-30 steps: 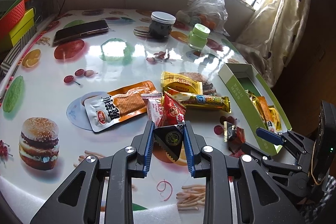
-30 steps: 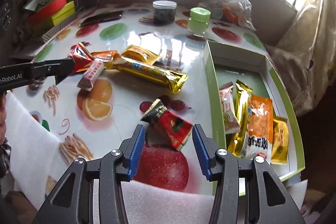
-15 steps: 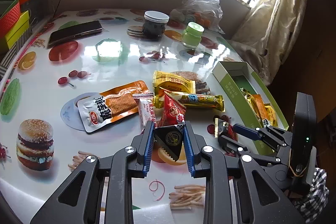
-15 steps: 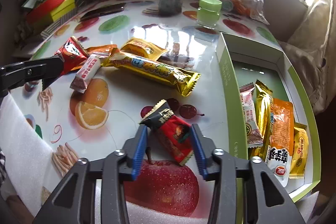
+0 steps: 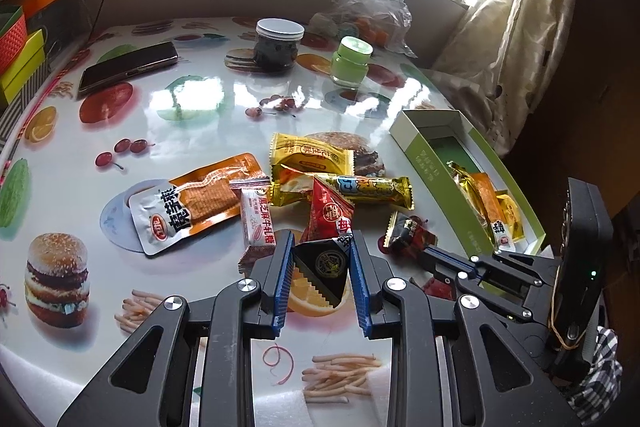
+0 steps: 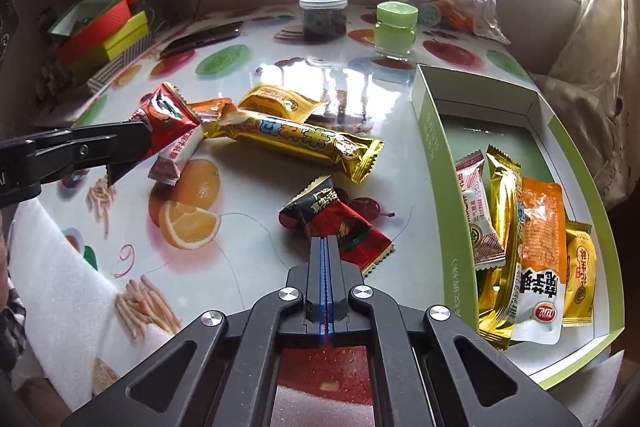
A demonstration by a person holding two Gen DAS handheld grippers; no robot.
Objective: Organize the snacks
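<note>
My left gripper (image 5: 320, 259) is shut on a red and black triangular snack packet (image 5: 326, 227), held just above the table; it also shows in the right wrist view (image 6: 166, 119). My right gripper (image 6: 325, 247) is shut on the edge of a red and black candy wrapper (image 6: 336, 223) lying on the table, seen too in the left wrist view (image 5: 408, 233). A green and white box (image 6: 430, 143) at the right holds several snack packets (image 6: 536, 239). A long gold bar (image 6: 296, 143), a yellow packet (image 5: 310, 157), an orange pouch (image 5: 196, 203) and a white bar (image 5: 256, 223) lie loose on the table.
A dark jar (image 5: 278, 45), a green jar (image 5: 352, 63), a phone (image 5: 128, 73) and a plastic bag (image 5: 370, 7) sit at the back. Coloured boxes (image 6: 104, 35) are stacked at the left edge. A curtain (image 5: 496, 39) hangs at the right.
My right gripper has closed from wide open onto the red and black candy wrapper. My left gripper still holds the triangular packet, almost unmoved.
</note>
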